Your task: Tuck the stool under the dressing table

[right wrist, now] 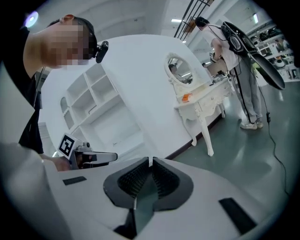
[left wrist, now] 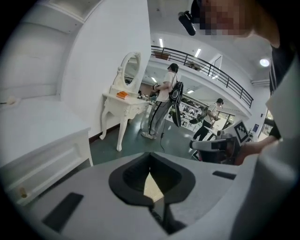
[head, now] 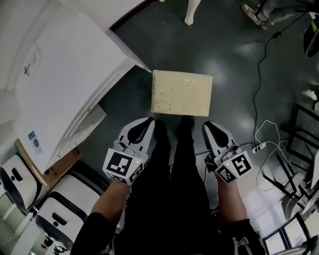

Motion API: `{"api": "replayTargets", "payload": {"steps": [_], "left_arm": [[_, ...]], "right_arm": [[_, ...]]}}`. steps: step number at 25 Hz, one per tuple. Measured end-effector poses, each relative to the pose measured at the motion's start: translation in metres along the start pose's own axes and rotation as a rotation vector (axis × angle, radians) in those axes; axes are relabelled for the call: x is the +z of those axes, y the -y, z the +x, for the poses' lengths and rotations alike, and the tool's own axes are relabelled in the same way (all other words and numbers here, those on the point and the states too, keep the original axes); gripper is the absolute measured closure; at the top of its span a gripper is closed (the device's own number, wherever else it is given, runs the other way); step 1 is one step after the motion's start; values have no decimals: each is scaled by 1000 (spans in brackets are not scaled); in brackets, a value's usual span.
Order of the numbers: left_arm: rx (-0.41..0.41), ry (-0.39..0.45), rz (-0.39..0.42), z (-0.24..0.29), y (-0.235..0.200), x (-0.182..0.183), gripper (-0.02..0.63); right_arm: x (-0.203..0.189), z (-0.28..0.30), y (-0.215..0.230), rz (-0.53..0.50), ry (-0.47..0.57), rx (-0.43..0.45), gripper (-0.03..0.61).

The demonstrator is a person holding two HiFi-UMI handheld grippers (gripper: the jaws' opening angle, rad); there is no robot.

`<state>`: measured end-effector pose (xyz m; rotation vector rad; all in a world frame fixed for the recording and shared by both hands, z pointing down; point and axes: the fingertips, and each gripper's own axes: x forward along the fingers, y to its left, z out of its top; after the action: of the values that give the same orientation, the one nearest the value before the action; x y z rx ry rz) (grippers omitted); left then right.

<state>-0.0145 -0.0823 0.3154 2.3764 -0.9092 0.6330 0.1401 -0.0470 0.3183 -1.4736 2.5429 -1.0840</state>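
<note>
The stool (head: 182, 93), with a cream rectangular cushion, stands on the dark floor just ahead of my feet. Both grippers hang low on the near side of it, apart from it. My left gripper (head: 148, 121) is shut and holds nothing, its tips near the cushion's near left corner. Shut and empty too, my right gripper (head: 207, 124) points at the near right corner. The white dressing table (left wrist: 124, 101) with an oval mirror stands further off against the wall, and shows again in the right gripper view (right wrist: 201, 101). Only one of its legs (head: 191, 12) shows in the head view.
A big white shelf unit (head: 65, 84) fills the left side, its corner close to the stool. Cables (head: 259, 99) trail over the floor at right, beside a black rack (head: 299, 149). A cardboard box (head: 55, 164) lies at lower left. People (left wrist: 164, 101) stand beyond the dressing table.
</note>
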Motion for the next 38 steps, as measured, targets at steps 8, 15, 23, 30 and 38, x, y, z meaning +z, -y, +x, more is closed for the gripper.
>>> {"api": "replayTargets", "payload": {"steps": [8,15,23,30,38], "left_arm": [[34,-46,-64,64,-29,-58,607],[-24,-64,-116,96,-44,-120,606],[-12,-97,-111,142,-73,-167,606],[15,-127,-122,176,-100,-197,503],[104,-260,-131,204,-128,-249,211]], "right_arm": [[-72,33,57,36,-70,36,555],[-125,56,88,51,-110,29,555],[-164,86,130,22,-154,9,555],[-192,99,158,20,-253,24,484],[-222,108,209,11,-342,-110,295]]}}
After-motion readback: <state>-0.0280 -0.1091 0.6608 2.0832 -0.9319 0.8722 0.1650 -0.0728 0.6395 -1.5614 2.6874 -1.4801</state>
